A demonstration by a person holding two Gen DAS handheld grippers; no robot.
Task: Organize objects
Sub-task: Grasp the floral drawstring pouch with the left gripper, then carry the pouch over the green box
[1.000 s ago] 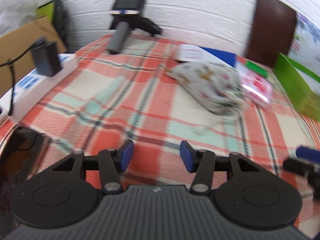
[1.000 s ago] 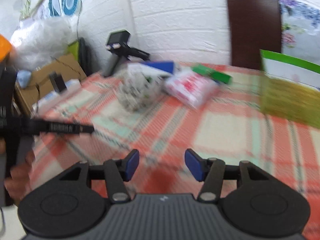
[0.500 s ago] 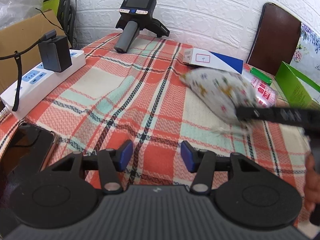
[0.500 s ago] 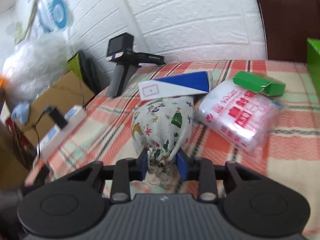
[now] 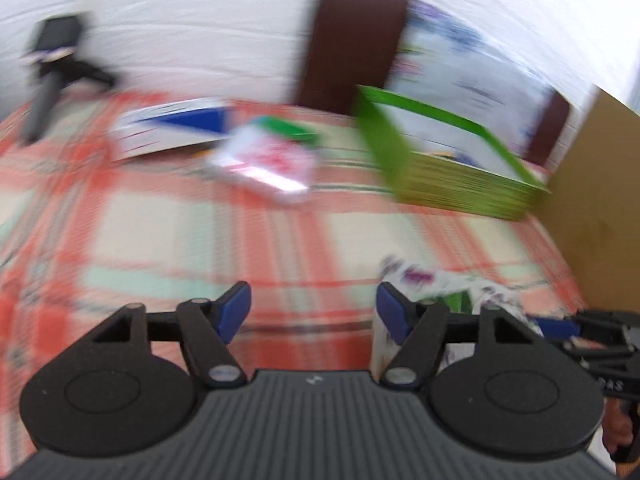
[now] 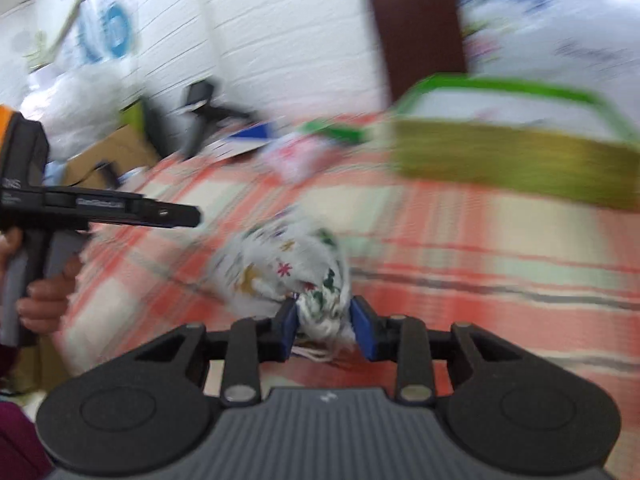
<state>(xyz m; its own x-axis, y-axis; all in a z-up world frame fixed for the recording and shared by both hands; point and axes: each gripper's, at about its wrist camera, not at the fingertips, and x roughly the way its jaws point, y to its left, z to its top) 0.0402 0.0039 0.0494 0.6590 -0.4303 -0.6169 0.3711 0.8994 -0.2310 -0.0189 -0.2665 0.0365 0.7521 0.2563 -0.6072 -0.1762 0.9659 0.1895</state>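
Small white drawstring pouch with coloured star and tree prints, cloth bunched and crumpled at the gathered neck; body blurred, over the red, cream and mint plaid tablecloth, whether resting on it or lifted cannot tell. Right gripper clamped narrow on the pouch neck, blue pads pressing the cloth from both sides, pointing down toward the table. Same pouch seen low right in the left wrist view, partly behind the right finger. Left gripper jaws opening, fairly wide, nothing between them, only tablecloth beyond; angled down over the table. Left hand wrapped round the grey handle at the left edge of the right wrist view. Green-rimmed basket far right on the table, well apart from the pouch. Red-printed white packet and blue-and-white box further back, both blurred.
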